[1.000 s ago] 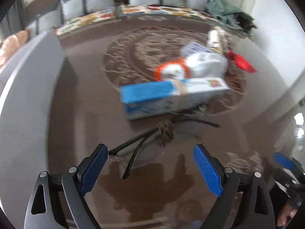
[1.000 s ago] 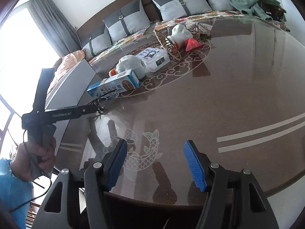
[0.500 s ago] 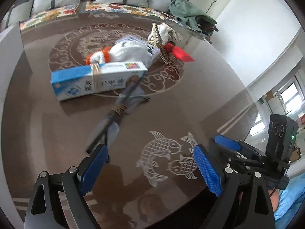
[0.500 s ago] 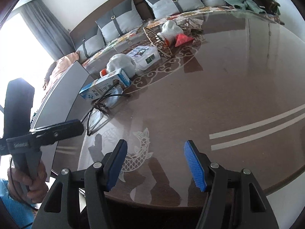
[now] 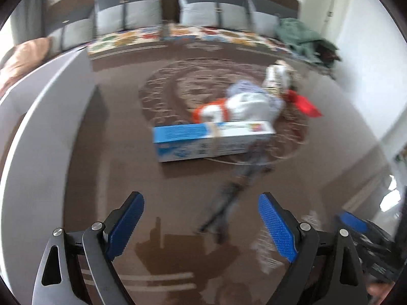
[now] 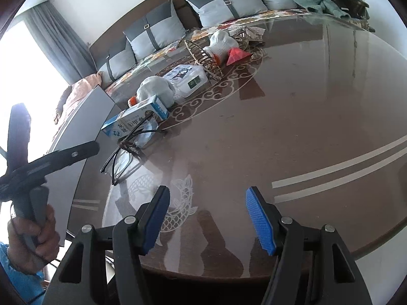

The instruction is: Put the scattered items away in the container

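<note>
Both grippers are held wide open and empty above the brown table (image 6: 292, 127): the left gripper (image 5: 201, 221) and the right gripper (image 6: 207, 218). The glasses (image 6: 122, 160) are seen lying just beside the blue-and-white box (image 6: 134, 122); the wicker basket (image 6: 206, 61) is tipped on its side farther back.

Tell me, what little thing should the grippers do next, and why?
Probably lower the left gripper onto the glasses and close on them. Both it and the right gripper are open and empty. The glasses lie on the table nearest to them, in front of the blue and white box, so they look easiest to pick up first for the wire basket.
</note>
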`<action>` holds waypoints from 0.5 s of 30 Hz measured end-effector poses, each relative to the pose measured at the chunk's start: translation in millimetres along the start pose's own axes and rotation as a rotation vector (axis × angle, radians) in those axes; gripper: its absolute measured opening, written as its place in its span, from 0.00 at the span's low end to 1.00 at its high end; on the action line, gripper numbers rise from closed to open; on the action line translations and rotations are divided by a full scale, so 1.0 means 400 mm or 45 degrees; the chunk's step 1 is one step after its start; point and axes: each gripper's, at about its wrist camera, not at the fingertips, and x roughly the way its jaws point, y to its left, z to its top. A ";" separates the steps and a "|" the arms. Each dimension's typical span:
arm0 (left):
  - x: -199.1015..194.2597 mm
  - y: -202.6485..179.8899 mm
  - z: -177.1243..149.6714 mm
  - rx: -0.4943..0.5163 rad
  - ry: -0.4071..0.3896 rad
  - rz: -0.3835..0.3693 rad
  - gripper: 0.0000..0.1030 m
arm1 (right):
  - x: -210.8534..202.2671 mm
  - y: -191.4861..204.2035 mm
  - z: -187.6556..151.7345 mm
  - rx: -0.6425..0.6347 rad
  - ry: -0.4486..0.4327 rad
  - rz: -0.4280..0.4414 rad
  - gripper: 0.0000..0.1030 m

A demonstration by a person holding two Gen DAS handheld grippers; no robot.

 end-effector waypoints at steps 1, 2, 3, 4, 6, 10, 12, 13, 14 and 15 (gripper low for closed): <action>0.002 0.008 -0.005 -0.017 -0.001 0.040 0.89 | -0.001 0.003 0.000 -0.007 -0.003 0.002 0.62; 0.005 0.015 -0.010 -0.033 -0.002 0.077 0.89 | -0.002 0.005 0.000 -0.012 -0.004 0.003 0.62; 0.006 0.020 -0.013 -0.046 -0.013 0.100 0.89 | -0.002 0.005 0.000 -0.013 -0.004 0.004 0.62; 0.001 0.025 -0.016 -0.059 -0.033 0.144 0.89 | 0.000 0.005 -0.001 -0.013 -0.002 0.004 0.62; -0.003 0.035 -0.017 -0.079 -0.058 0.194 0.89 | 0.003 0.003 -0.002 -0.012 0.004 0.006 0.62; 0.016 0.053 -0.008 -0.104 -0.012 0.214 0.89 | 0.006 0.003 -0.002 -0.016 0.008 0.009 0.62; 0.035 0.051 -0.001 -0.093 0.020 0.219 0.89 | 0.006 0.004 -0.002 -0.017 0.009 0.011 0.62; 0.042 0.040 -0.004 -0.076 0.032 0.213 0.89 | 0.006 0.003 -0.002 -0.015 0.009 0.013 0.62; 0.048 0.029 -0.008 -0.058 0.045 0.206 0.89 | 0.006 0.003 -0.002 -0.014 0.009 0.013 0.62; 0.055 0.018 -0.011 -0.041 0.058 0.200 0.89 | 0.006 0.002 -0.002 -0.012 0.009 0.014 0.62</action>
